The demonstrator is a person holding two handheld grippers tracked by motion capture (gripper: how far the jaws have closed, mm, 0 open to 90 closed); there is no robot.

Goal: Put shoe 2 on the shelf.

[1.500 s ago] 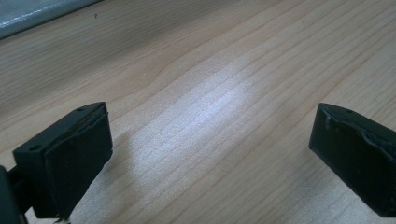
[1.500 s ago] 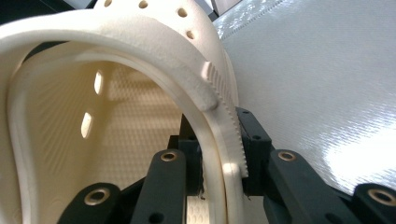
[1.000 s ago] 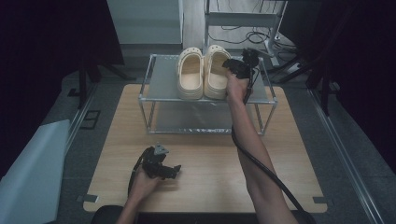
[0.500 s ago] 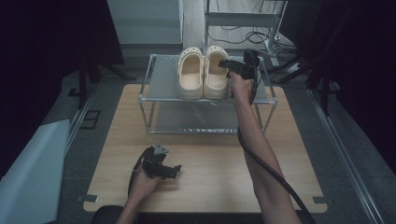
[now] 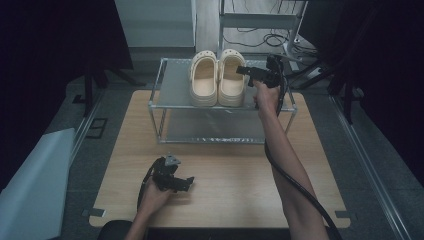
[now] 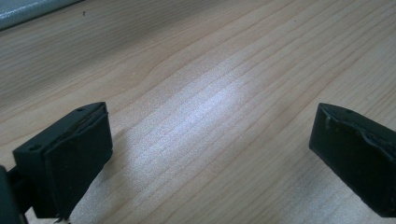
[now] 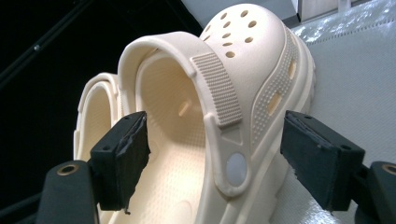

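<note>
I see the right gripper point(image 5: 244, 71) up at the top shelf of the rack point(image 5: 170, 97), just beside the right clog point(image 5: 231, 80). Its jaws have just been opening, and now they are released. In the right gripper view, the side wall of this clog point(image 7: 233, 116), with the strap rivet, stands between the two pads, but the pads do not press on it; there is a gap on each side. One jaw is inside the opening of the shoe and the other is outside, over the shelf surface. The left clog point(image 5: 203, 80) stands just beyond the right one, on the far side from the gripper, and the two touch along their sides.

The left gripper point(image 5: 184, 182) rests low near the table point(image 5: 240, 200), well apart from the rack. Its jaws are wide apart, with bare wood point(image 6: 210, 116) between them.
</note>
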